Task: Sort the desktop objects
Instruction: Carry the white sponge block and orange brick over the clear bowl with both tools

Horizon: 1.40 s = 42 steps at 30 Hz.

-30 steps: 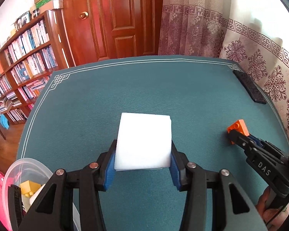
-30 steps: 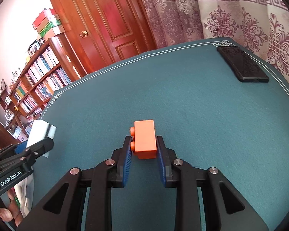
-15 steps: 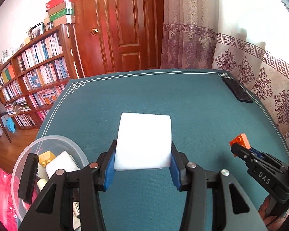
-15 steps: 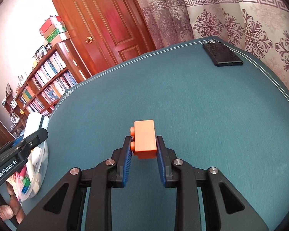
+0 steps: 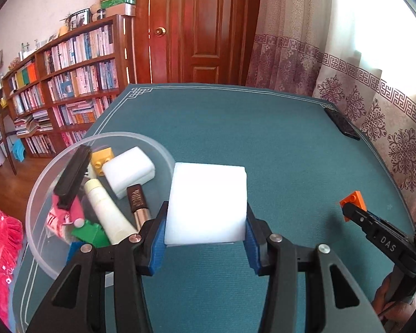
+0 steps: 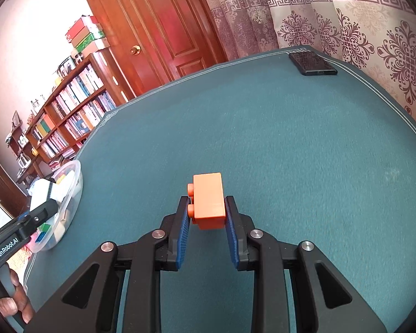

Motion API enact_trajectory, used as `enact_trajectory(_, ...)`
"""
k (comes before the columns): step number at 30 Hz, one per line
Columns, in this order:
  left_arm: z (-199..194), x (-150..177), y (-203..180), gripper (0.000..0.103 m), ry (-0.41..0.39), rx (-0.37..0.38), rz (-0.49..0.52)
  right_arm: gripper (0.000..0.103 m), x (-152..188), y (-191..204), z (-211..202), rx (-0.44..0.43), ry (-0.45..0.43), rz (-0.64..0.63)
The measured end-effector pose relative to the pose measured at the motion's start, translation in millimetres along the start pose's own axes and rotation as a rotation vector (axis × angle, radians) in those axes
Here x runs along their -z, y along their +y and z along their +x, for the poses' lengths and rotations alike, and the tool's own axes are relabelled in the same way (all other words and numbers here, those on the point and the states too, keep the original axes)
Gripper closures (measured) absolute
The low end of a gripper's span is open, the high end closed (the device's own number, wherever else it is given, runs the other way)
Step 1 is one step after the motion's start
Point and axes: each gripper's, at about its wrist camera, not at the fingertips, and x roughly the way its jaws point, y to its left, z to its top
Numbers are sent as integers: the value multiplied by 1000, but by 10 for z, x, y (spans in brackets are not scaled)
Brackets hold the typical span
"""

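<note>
White foam, a soft block (image 5: 206,204), sits clamped between the blue pads of the left gripper (image 5: 205,238), held up off the teal cloth (image 5: 235,127) just to the right of the clear bowl (image 5: 33,213); the right gripper (image 6: 208,223) is closed on an orange brick (image 6: 209,199), well away from the bowl on the far side of the table in its own view. Judging from how things lie, both pieces are bound for the bowl, and the bowl is the trouble: it is already heaped with a second foam block (image 5: 129,170), a cream tube (image 5: 108,213), a brown stick (image 5: 138,202), a black bar (image 5: 73,176) propped on the rim, a yellow brick (image 5: 102,159) and a green one (image 5: 90,231). A light block let go onto that heap could roll or bounce off and land on the cloth or go over the table edge, which lies right beside the bowl. Foam also springs back when the jaws open, so it may cling to one pad and drop crooked. Coming in low could knock the rim and push the light bowl toward the edge, or tip the black bar out. If both grippers reach the bowl together they could collide. A phone (image 6: 312,62) lies at the far corner, out of the way.
</note>
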Motion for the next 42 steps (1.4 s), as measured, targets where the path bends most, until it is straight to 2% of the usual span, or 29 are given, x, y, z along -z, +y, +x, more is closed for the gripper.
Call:
enact_trajectory(10,-323,104,578,51,-59,-40,-86,76,130,333,-105,-54,27,-31)
enact_trajectory(20,-320,113,1156,51,-73,-82,-175,76,68,964,-121,-132,23,-138)
enact_trajectory(26,-286,79,1406,51,-80,-99,-207,76,41,1267,3,-175,55,-168)
enact_trajectory(32,-226,76,1586,51,-73,-105,-233,76,18,1602,137,-211,70,-224)
enact_trajectory(42,-127,5,1656,51,-65,-88,-227,76,5,2176,370,-271,82,-332)
